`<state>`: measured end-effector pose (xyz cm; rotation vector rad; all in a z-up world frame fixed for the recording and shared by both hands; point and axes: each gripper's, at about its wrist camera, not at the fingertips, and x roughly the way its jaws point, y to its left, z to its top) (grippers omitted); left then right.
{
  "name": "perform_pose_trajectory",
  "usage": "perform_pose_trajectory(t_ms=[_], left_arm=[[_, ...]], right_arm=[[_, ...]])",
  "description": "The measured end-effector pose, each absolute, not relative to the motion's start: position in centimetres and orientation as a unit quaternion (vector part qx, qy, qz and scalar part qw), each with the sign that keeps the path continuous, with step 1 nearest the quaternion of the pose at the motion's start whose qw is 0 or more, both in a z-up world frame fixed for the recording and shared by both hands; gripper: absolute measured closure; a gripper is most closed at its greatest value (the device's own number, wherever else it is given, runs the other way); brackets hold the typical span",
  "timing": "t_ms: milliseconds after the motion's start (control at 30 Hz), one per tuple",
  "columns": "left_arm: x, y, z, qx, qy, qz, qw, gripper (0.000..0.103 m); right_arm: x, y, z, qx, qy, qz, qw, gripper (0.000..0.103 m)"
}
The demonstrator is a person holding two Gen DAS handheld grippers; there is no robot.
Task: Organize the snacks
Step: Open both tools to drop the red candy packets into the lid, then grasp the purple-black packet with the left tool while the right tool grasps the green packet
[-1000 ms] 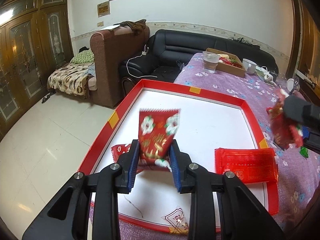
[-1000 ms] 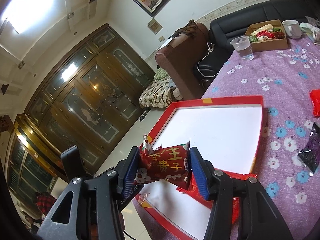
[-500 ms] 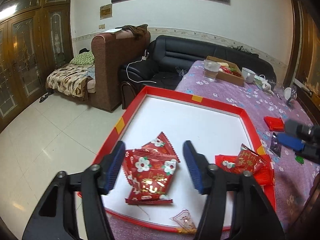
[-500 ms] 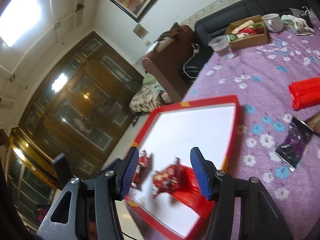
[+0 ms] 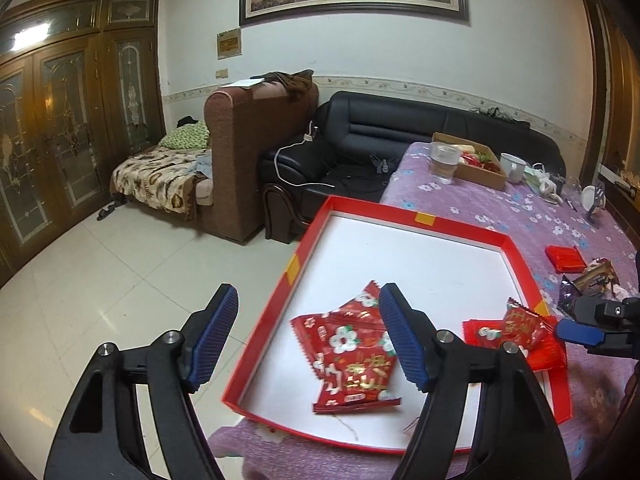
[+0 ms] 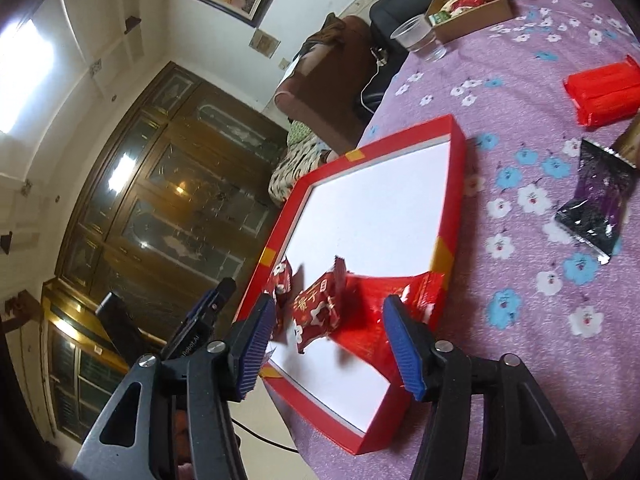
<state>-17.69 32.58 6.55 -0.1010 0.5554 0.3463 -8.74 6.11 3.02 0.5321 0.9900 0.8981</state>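
Observation:
A red tray with a white floor sits on the purple flowered tablecloth; it also shows in the right wrist view. Two red flowered snack packets lie overlapping in its near left part. A third red packet lies on a flat red pack at the tray's right edge; the right view shows this packet too. My left gripper is open and empty, above the tray's near left corner. My right gripper is open and empty over the tray's near end.
On the cloth right of the tray lie a red pack, a dark purple wrapper and a brown one. At the far end stand a plastic cup, a cardboard snack box and a white mug. Sofas stand beyond.
Both grippers opened and let go of their red packets, which now lie in the tray. Both grippers have drawn back; the left one shifted left toward the tray's corner.

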Motion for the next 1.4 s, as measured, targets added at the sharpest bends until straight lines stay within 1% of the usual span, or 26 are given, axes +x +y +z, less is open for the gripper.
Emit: perform_pose_trajectory(t_ms=[167, 233, 333, 467, 667, 767, 933, 1000, 1133, 1233, 1400], left_arm=[[-18.1, 33.2, 6.6, -0.049, 0.269, 0.182, 0.945, 0.03], [-18.1, 33.3, 6.7, -0.051, 0.267, 0.185, 0.944, 0.03], [-18.0, 33.5, 6.6, -0.054, 0.268, 0.185, 0.944, 0.03], [-17.9, 33.4, 6.5, -0.049, 0.269, 0.185, 0.944, 0.03], [-17.9, 33.7, 6.3, -0.054, 0.272, 0.189, 0.942, 0.03], [-17.9, 33.5, 6.3, -0.053, 0.272, 0.191, 0.942, 0.03], [-17.9, 33.1, 6.5, -0.05, 0.27, 0.186, 0.943, 0.03], [-18.1, 32.9, 6.7, -0.05, 0.268, 0.184, 0.944, 0.03], [-18.0, 31.5, 7.0, -0.052, 0.27, 0.161, 0.948, 0.03], [-17.7, 29.1, 7.2, -0.036, 0.271, 0.133, 0.953, 0.03], [-16.7, 24.0, 7.4, -0.002, 0.279, 0.066, 0.958, 0.03]], right_arm=[[-8.5, 5.4, 3.8, 0.246, 0.435, 0.401, 0.768, 0.043], [-8.1, 4.1, 3.8, 0.266, 0.427, 0.379, 0.777, 0.042], [-7.6, 3.4, 3.3, 0.271, 0.436, 0.35, 0.783, 0.038], [-7.1, 3.8, 1.9, 0.285, 0.465, 0.353, 0.76, 0.038], [-7.6, 4.6, 3.0, 0.288, 0.457, 0.383, 0.749, 0.037], [-8.2, 5.6, 3.2, 0.293, 0.465, 0.401, 0.733, 0.035], [-8.8, 9.4, 2.7, 0.249, 0.489, 0.437, 0.712, 0.035], [-9.2, 9.5, 3.4, 0.232, 0.473, 0.44, 0.728, 0.035], [-9.0, 5.8, 5.7, 0.215, 0.42, 0.406, 0.782, 0.035], [-8.4, 0.1, 7.1, 0.227, 0.387, 0.351, 0.822, 0.035], [-8.7, -9.2, 7.1, 0.244, 0.369, 0.248, 0.862, 0.033]])
